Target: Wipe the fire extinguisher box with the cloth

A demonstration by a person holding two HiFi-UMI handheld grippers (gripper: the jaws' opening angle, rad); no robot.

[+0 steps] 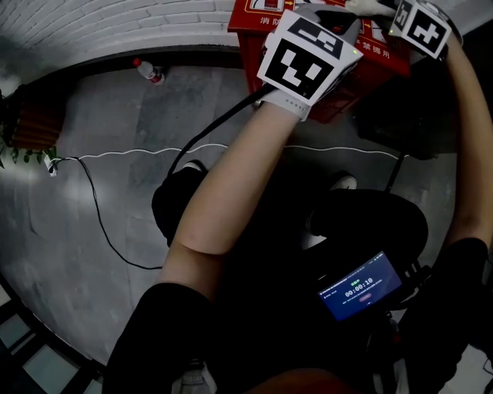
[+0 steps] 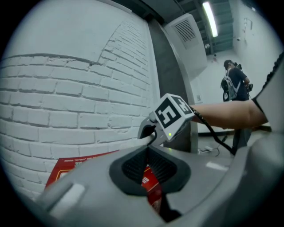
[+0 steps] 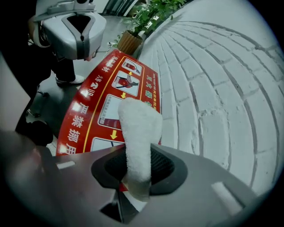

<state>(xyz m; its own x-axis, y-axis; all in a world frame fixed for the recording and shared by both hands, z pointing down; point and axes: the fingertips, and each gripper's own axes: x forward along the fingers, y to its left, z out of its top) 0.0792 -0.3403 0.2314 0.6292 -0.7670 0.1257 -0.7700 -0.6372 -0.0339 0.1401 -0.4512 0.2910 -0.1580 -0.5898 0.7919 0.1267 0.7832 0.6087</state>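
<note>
The right claw is clamped on the fluffy white cloth. The cloth pokes out, ready to rub the red metal fire extinguisher box by the far white brick wall. The left claw is closed and holds nothing. I think it just waits.

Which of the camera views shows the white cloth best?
The right gripper view: the cloth fills the middle, clamped in the tongs of the right gripper over the red box. The head view shows only a white scrap at the top edge; the left gripper view, a pale strip beside that gripper.
</note>
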